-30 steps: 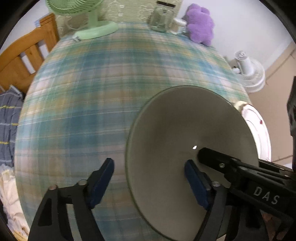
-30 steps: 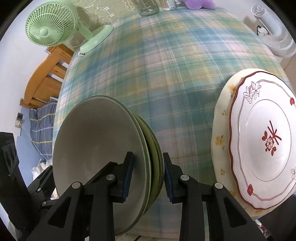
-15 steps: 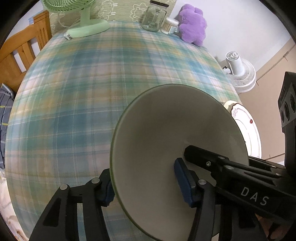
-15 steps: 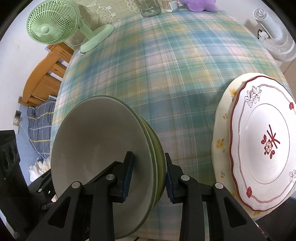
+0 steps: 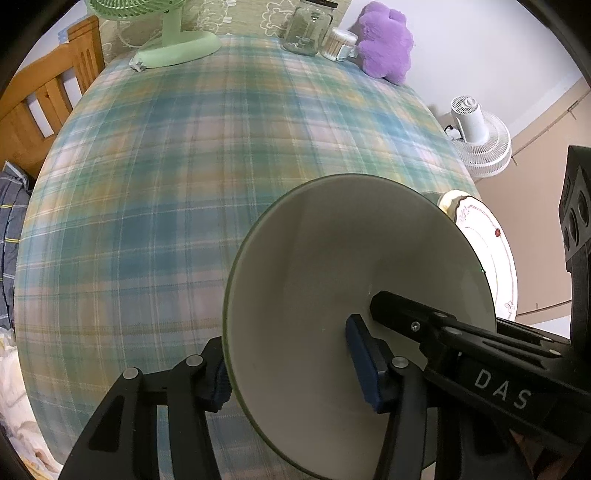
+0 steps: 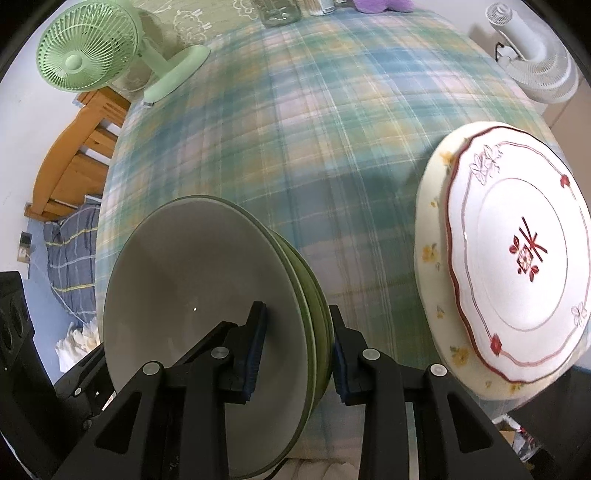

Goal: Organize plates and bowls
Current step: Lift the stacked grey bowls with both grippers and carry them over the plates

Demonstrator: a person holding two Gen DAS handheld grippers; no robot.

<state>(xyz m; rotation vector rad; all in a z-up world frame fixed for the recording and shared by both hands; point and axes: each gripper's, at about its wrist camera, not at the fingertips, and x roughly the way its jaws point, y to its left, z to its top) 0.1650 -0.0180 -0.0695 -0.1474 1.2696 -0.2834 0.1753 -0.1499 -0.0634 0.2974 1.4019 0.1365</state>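
Observation:
A stack of pale green bowls (image 5: 332, 266) (image 6: 207, 288) is held tilted on edge above the plaid tablecloth (image 5: 192, 155). My left gripper (image 5: 291, 373) straddles the near rim, one pad inside the top bowl and one outside, with a wide gap at the pads. My right gripper (image 6: 297, 350) is shut on the stack's rim, one pad inside and one outside. A white plate with red trim (image 6: 517, 258) lies on a cream floral plate (image 6: 432, 258) at the table's right edge; both also show in the left wrist view (image 5: 495, 251).
A green desk fan (image 6: 85, 55) stands at the far left of the table. A glass jar (image 5: 306, 26), a cotton-swab box (image 5: 340, 44) and a purple plush toy (image 5: 388, 40) stand at the back. A wooden bed frame (image 5: 40, 103) is left, a white floor fan (image 5: 480, 136) right.
The bowl stack has shifted a little between the grippers, and the left gripper's jaws have moved over its rim and narrowed. The right gripper keeps its hold on the stack.

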